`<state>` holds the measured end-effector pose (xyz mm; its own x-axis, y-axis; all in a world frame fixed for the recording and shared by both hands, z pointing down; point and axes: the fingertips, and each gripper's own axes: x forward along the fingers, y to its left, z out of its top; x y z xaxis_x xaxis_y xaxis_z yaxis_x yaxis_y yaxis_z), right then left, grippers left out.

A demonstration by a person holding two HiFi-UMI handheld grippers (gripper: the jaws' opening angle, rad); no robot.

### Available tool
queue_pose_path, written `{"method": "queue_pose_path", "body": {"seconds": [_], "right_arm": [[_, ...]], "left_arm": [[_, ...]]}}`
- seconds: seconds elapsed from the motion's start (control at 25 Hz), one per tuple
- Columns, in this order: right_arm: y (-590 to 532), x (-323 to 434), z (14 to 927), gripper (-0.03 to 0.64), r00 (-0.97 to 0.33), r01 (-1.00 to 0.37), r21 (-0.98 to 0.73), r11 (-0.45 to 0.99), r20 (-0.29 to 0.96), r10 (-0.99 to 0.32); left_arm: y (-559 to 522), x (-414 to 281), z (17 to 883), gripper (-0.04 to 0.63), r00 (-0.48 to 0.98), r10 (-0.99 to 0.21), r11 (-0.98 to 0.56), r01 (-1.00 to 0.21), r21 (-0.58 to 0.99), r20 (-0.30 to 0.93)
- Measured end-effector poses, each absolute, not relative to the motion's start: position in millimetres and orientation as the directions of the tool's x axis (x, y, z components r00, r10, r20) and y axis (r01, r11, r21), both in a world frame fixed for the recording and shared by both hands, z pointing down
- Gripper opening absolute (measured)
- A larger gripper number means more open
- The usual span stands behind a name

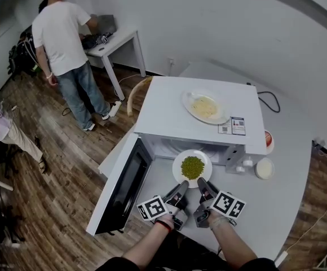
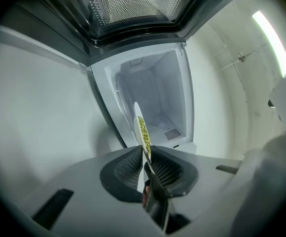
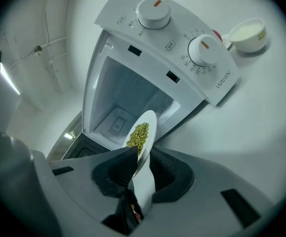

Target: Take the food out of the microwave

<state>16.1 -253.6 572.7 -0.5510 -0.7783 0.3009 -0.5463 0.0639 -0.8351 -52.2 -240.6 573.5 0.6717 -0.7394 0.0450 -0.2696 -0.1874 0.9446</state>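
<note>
Plate of peas [image 1: 192, 167] clamped by left tongs [image 1: 181, 186] and right tongs [image 1: 202, 184], seen clear of microwave [image 1: 163, 106]; set-down on bench [image 1: 287, 208] not yet done.

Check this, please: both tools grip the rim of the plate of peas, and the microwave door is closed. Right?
No. The head view shows the microwave door open, swung wide. The left tool and right tool do grip the rim of the plate of peas.

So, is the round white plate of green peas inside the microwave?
No, the left gripper and right gripper hold the plate outside it.
</note>
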Motion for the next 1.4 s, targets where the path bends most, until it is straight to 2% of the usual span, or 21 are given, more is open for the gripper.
{"method": "queue_pose_path", "body": {"seconds": [1.4], "right_arm": [[-182.7, 34.6, 549.9, 0.083, -0.555, -0.517, -0.855, 0.047, 0.293, -0.779]], "left_arm": [[-169.5, -34.1, 552.5, 0.054, 0.693, -0.719, -0.169, -0.249, 0.954, 0.053]]}}
